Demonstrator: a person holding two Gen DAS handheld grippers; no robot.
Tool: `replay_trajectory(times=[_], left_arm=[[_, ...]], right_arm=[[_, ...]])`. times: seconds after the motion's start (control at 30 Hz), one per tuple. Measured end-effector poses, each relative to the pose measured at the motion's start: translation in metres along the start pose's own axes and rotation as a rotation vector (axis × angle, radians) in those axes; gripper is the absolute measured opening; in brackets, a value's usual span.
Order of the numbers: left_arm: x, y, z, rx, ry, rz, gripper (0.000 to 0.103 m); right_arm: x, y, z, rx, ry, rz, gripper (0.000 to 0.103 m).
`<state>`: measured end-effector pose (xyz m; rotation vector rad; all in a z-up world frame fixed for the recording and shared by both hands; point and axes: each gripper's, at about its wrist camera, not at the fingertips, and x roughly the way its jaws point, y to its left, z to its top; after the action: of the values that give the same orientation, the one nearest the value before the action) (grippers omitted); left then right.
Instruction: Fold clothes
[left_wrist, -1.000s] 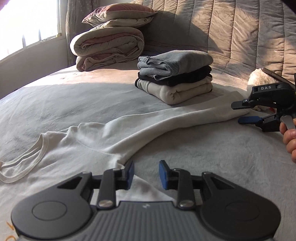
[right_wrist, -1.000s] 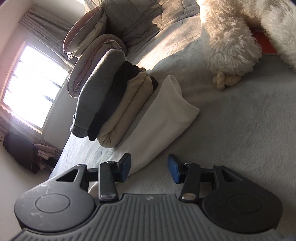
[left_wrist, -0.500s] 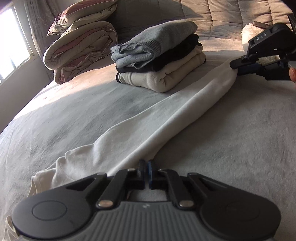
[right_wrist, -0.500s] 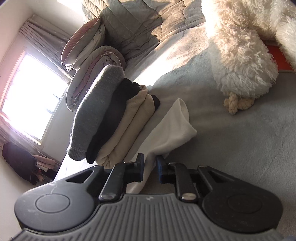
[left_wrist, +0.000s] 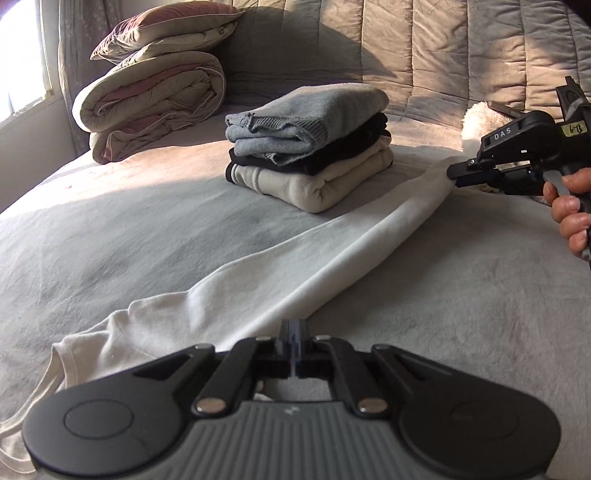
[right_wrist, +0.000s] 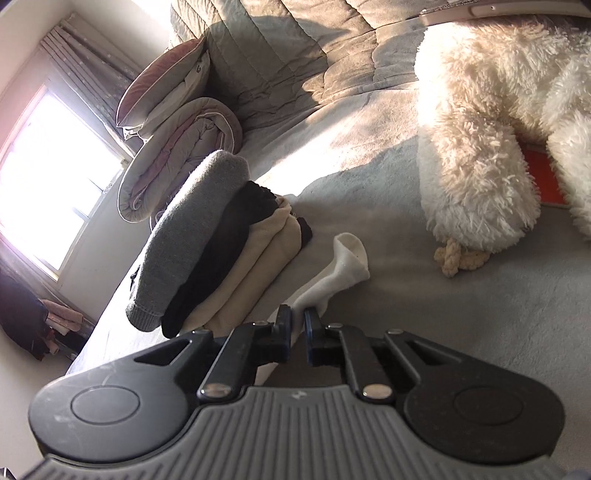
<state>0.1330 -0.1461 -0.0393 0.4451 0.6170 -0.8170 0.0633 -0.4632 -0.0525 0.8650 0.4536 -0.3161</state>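
A white long-sleeved shirt (left_wrist: 258, 273) lies on the grey bed, its sleeve stretched toward the upper right. My left gripper (left_wrist: 294, 334) is shut on the shirt near the base of the sleeve. My right gripper (right_wrist: 298, 325) is shut on the sleeve's cuff end (right_wrist: 343, 267), which bunches up past the fingers; the right gripper also shows in the left wrist view (left_wrist: 458, 175), pinching the sleeve tip. A stack of folded clothes (left_wrist: 310, 158), grey on black on cream, sits just beyond the sleeve.
A rolled duvet with pillows (left_wrist: 151, 99) lies at the back left by the window. A fluffy white plush toy (right_wrist: 498, 140) lies right of the cuff. The quilted headboard (left_wrist: 424, 55) runs along the back. The grey bedspread (left_wrist: 461, 302) surrounds the shirt.
Both grippers closed on the shirt: the left near the sleeve base, the right on the cuff. The sleeve is now pulled tauter and the cuff bunches up.
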Motion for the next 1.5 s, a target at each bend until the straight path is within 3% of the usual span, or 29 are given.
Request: replay_trajectory(times=[0.07, 0.1, 0.27, 0.33, 0.4, 0.43, 0.5, 0.53, 0.6, 0.83, 1.07, 1.23, 1.4, 1.5], left_arm=[[0.003, -0.002, -0.002, 0.024, 0.01, 0.011, 0.011], [0.005, -0.003, -0.002, 0.041, 0.021, 0.007, 0.017], [0.022, -0.011, -0.003, 0.101, 0.048, 0.058, 0.027], [0.027, -0.009, -0.002, 0.084, 0.042, 0.067, 0.027], [0.031, -0.009, 0.0, 0.068, 0.041, 0.074, 0.027], [0.033, -0.01, -0.001, 0.073, 0.044, 0.081, 0.023], [0.036, -0.013, -0.001, 0.087, 0.049, 0.097, 0.006], [0.036, -0.016, -0.001, 0.106, 0.049, 0.109, 0.004], [0.031, -0.015, 0.0, 0.105, 0.043, 0.09, 0.003], [0.004, 0.008, 0.0, 0.016, -0.006, -0.03, 0.003], [0.02, 0.006, -0.004, -0.006, 0.089, -0.097, 0.006], [0.011, 0.025, 0.003, -0.223, -0.011, -0.203, 0.014], [0.043, 0.027, -0.007, -0.402, 0.032, -0.211, 0.012], [0.041, 0.022, -0.014, -0.452, -0.022, -0.186, 0.013]], right_arm=[[0.002, -0.001, 0.0, 0.011, 0.007, 0.014, 0.019], [0.002, -0.002, 0.0, 0.022, 0.011, 0.022, 0.019], [0.011, -0.006, -0.004, 0.056, 0.075, 0.057, 0.02], [0.016, -0.009, -0.008, 0.083, 0.11, 0.076, 0.021], [0.024, -0.013, -0.012, 0.119, 0.155, 0.108, 0.034], [0.027, -0.015, -0.013, 0.135, 0.166, 0.124, 0.034], [0.029, -0.016, -0.015, 0.15, 0.171, 0.146, 0.033], [0.029, -0.015, -0.014, 0.145, 0.164, 0.149, 0.031], [0.025, -0.014, -0.01, 0.131, 0.141, 0.144, 0.014], [0.013, -0.01, 0.003, 0.072, 0.066, 0.102, 0.009], [0.015, -0.009, -0.003, 0.019, 0.075, -0.017, 0.008], [0.017, -0.013, -0.002, 0.036, 0.084, -0.024, 0.01], [0.02, -0.023, -0.002, 0.108, 0.092, 0.005, 0.022], [0.023, -0.03, -0.001, 0.156, 0.082, 0.052, 0.03]])
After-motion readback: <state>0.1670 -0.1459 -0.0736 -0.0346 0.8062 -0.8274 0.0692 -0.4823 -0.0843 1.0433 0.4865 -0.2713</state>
